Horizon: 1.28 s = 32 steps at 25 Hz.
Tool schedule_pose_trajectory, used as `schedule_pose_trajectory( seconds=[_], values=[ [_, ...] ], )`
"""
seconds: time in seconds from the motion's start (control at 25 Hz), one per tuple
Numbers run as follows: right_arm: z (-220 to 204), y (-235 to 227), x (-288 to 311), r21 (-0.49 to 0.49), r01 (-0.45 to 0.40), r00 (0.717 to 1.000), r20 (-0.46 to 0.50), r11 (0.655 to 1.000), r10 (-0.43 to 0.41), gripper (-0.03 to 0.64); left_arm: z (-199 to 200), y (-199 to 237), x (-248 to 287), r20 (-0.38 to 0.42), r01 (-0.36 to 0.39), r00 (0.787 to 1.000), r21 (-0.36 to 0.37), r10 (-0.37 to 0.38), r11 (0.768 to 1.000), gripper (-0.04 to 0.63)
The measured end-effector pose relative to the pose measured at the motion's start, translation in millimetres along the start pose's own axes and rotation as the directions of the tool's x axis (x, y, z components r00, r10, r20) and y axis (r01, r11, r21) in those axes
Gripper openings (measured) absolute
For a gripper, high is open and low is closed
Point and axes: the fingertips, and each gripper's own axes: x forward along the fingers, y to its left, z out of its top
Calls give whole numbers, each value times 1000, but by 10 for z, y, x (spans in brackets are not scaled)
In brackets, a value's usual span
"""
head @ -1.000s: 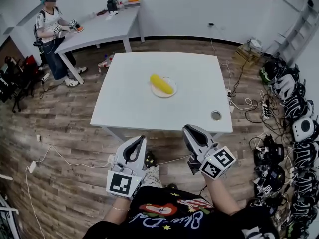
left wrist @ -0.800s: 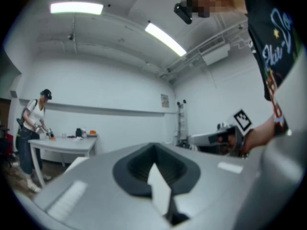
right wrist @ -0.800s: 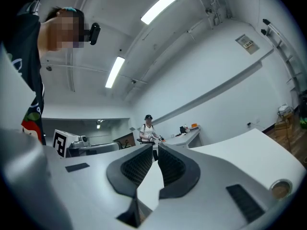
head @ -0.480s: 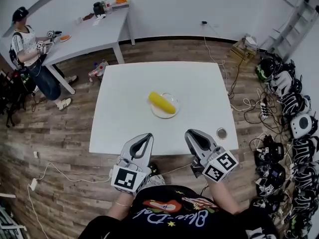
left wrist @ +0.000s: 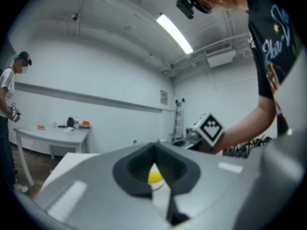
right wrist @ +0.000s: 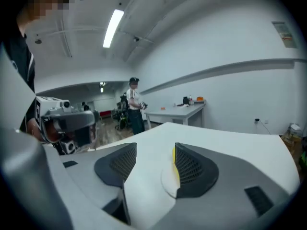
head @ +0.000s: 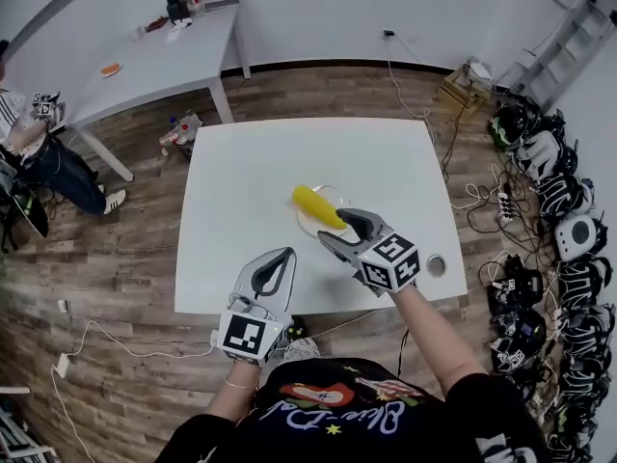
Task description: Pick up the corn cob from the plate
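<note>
A yellow corn cob (head: pixel 315 206) lies on a small white plate (head: pixel 331 222) near the middle of the white table (head: pixel 241 191). My right gripper (head: pixel 337 232) hangs over the table just in front of the plate, its jaws opening with nothing between them. In the right gripper view the plate (right wrist: pixel 168 180) lies just ahead, and the corn cob (right wrist: pixel 176 169) is a yellow sliver beside the right finger. My left gripper (head: pixel 281 258) is shut at the table's front edge. Through its closed jaws I glimpse the corn cob (left wrist: pixel 154 177).
A small round tin (head: pixel 436 264) sits near the table's front right corner. A second table (head: pixel 145 61) with small items stands at the back left, a person (head: pixel 24 133) beside it. Headsets and cables (head: pixel 559 210) line the floor on the right.
The right gripper has swung forward and left over the table to the plate, and its jaws have parted. The left gripper has moved forward to the table's front edge.
</note>
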Motion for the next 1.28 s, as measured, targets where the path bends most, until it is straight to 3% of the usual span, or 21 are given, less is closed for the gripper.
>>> schedule_pose_trajectory(
  seconds=[0.16, 0.32, 0.44, 0.52, 0.64, 0.8, 0.88, 1.12, 1.28],
  values=[
    [-241, -386, 702, -42, 35, 977, -208, 999, -43, 276, -28, 337, 123, 15, -5, 1000, -29, 6, 1000, -9],
    [-554, -585, 1078, -100, 24, 918, -392, 995, -62, 296, -65, 614, 260, 13, 14, 1000, -11, -14, 1000, -9],
    [-769, -694, 1219, -79, 9, 875, -482, 997, -47, 299, -144, 761, 373, 2, 60, 998, 8, -60, 998, -9],
    [-916, -739, 1253, -63, 5, 851, -524, 998, -37, 299, -195, 848, 420, -11, 80, 997, 12, -80, 997, -9],
    [-946, -768, 1287, -15, 22, 856, -517, 1000, -27, 299, -234, 976, 470, -23, 97, 995, 0, -97, 995, -8],
    [-950, -823, 1264, -56, 53, 836, -544, 997, -75, 258, -299, 993, 545, -31, 112, 993, -43, -114, 993, -9],
    [-929, -880, 1195, -23, 93, 850, -519, 995, -91, 256, -319, 929, 585, -37, 116, 992, -51, -118, 992, -9],
    [-415, -855, 714, 151, 156, 965, -233, 976, -119, 256, -241, 883, 603, -30, 59, 998, -69, -61, 996, -9],
    [-40, -660, 293, 227, 133, 991, -43, 965, -127, 256, -157, 858, 553, -10, 17, 1000, -45, -17, 999, -9]
  ],
)
